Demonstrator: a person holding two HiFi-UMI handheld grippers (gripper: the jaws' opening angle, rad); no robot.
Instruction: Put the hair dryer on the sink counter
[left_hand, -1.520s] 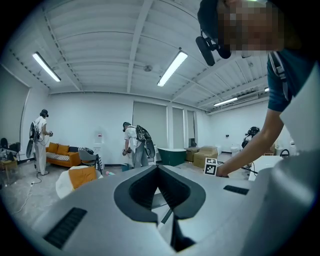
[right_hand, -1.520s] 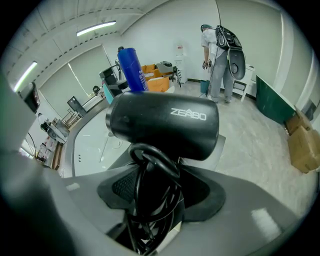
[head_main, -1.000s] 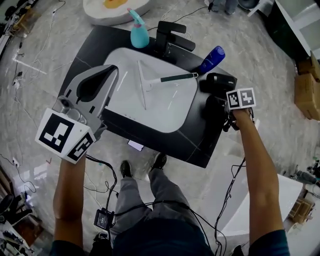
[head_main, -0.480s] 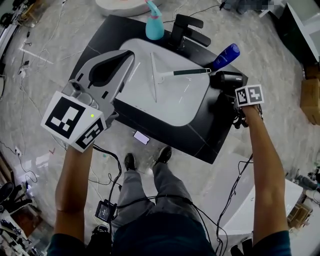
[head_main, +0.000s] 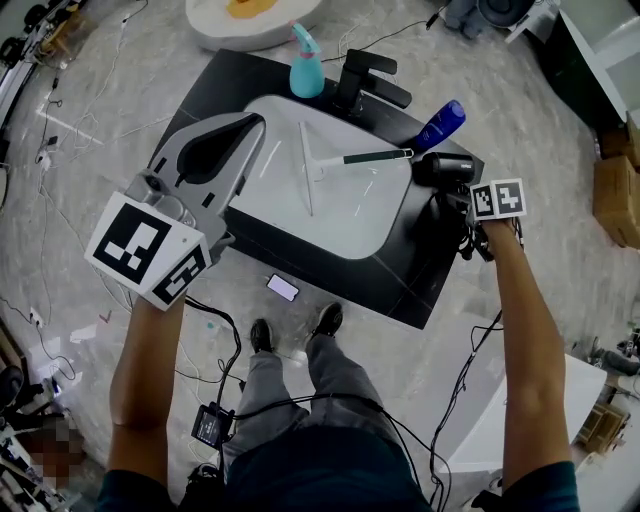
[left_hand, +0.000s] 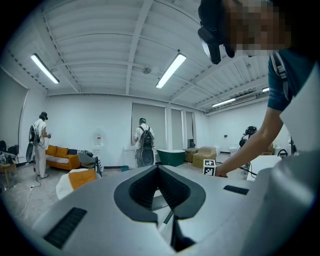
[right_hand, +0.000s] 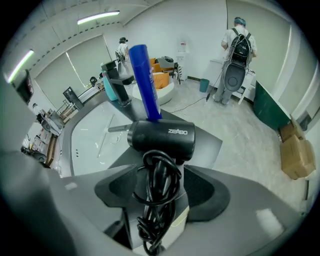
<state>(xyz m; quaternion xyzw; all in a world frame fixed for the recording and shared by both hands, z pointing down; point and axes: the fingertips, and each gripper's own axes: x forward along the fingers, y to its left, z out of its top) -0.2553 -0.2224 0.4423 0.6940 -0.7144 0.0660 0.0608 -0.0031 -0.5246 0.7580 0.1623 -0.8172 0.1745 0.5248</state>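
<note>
The black hair dryer (head_main: 446, 168) lies on the right end of the black sink counter (head_main: 395, 285), its barrel (right_hand: 162, 138) across my right gripper view and its bundled cord (right_hand: 156, 200) trailing back between the jaws. My right gripper (head_main: 450, 207) hangs steeply over it and is open; its jaws have just been opening. The cord and handle sit between them with a gap on both sides. My left gripper (head_main: 243, 127) hovers shut and empty over the left side of the white basin (head_main: 345, 215); its closed tips (left_hand: 159, 171) point out across the room.
A blue bottle (head_main: 441, 124) leans beside the dryer. A black faucet (head_main: 366, 78) and a teal spray bottle (head_main: 306, 70) stand at the counter's back. A squeegee (head_main: 335, 160) lies in the basin. A phone (head_main: 283, 288), cables and my feet are on the floor in front.
The right gripper's jaws have spread off the hair dryer and the gripper has lifted slightly; the dryer stays on the counter. The left gripper has risen a little.
</note>
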